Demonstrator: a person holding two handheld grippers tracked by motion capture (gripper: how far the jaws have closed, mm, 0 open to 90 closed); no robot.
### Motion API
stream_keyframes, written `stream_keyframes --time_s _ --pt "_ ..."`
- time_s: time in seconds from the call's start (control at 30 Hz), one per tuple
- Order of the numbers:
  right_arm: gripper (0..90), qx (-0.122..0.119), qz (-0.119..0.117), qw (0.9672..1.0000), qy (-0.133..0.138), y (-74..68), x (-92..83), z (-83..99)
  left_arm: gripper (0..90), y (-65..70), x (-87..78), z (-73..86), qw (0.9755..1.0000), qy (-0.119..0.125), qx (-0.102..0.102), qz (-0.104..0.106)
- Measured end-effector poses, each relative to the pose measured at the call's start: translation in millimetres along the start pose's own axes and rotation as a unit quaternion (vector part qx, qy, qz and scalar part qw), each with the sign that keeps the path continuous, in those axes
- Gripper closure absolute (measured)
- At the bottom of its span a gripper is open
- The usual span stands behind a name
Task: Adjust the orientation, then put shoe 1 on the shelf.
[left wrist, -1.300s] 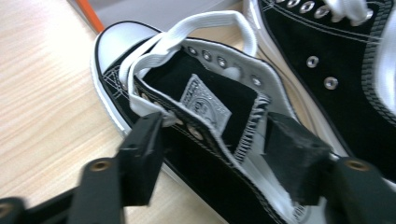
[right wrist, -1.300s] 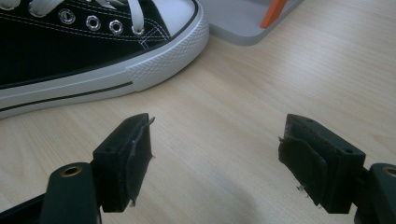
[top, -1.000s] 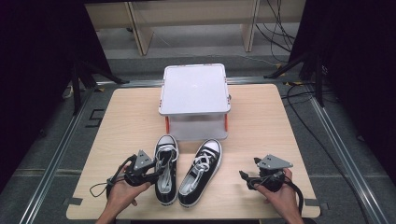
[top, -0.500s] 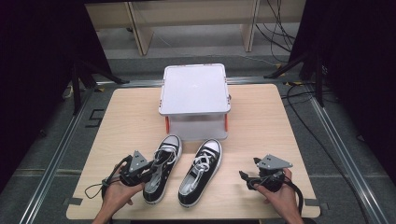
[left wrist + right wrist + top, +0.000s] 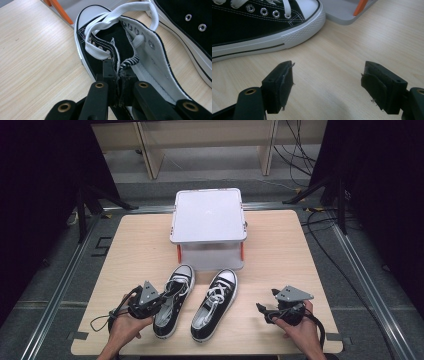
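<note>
Two black canvas sneakers with white toe caps and laces lie side by side near the table's front. My left gripper (image 5: 161,302) (image 5: 119,75) is shut on the left sneaker (image 5: 175,295) (image 5: 152,65), pinching the black edge of its opening by the eyelets; its jaws have just been closing on that edge. The right sneaker (image 5: 216,304) (image 5: 185,27) (image 5: 254,27) lies untouched beside it. My right gripper (image 5: 263,312) (image 5: 327,82) rests low over bare wood to the right of that sneaker, open, with nothing between its jaws.
A grey lidded storage box (image 5: 208,217) (image 5: 344,10) with orange latches stands behind the sneakers at the table's middle. The wooden table (image 5: 135,250) has bare room left and right of the box. Metal rails and cables run beyond the table's sides.
My left gripper has closed on the left sneaker's opening edge, and that sneaker's toe has swung a little to the right. The right hand and right sneaker have stayed put.
</note>
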State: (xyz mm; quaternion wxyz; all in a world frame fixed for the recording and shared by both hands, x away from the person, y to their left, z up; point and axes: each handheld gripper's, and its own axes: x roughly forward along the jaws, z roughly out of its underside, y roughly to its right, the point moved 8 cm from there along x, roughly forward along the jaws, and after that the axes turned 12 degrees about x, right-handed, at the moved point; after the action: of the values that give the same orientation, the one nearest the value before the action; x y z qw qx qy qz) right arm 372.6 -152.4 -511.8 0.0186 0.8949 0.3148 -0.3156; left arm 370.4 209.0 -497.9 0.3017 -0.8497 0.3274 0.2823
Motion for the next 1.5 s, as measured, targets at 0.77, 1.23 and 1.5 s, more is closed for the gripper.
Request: stream_keyframes --time_s 0.77,1.23,1.5 --pt "25.2 0.016 0.014 0.9998 -0.006 1.3 -2.2 1.2 86.4 -27.5 -25.7 -24.2 0.9990 0.038 0.019 0.013" --pt "25.2 0.000 0.020 0.9998 0.005 4.7 -1.8 -1.5 86.4 -52.4 -81.2 -57.5 0.9985 0.039 0.021 0.031" --pt "25.2 0.000 0.019 0.9998 0.007 5.0 -1.1 -2.0 86.4 -59.4 -112.9 -90.2 0.9967 0.072 0.007 0.037"
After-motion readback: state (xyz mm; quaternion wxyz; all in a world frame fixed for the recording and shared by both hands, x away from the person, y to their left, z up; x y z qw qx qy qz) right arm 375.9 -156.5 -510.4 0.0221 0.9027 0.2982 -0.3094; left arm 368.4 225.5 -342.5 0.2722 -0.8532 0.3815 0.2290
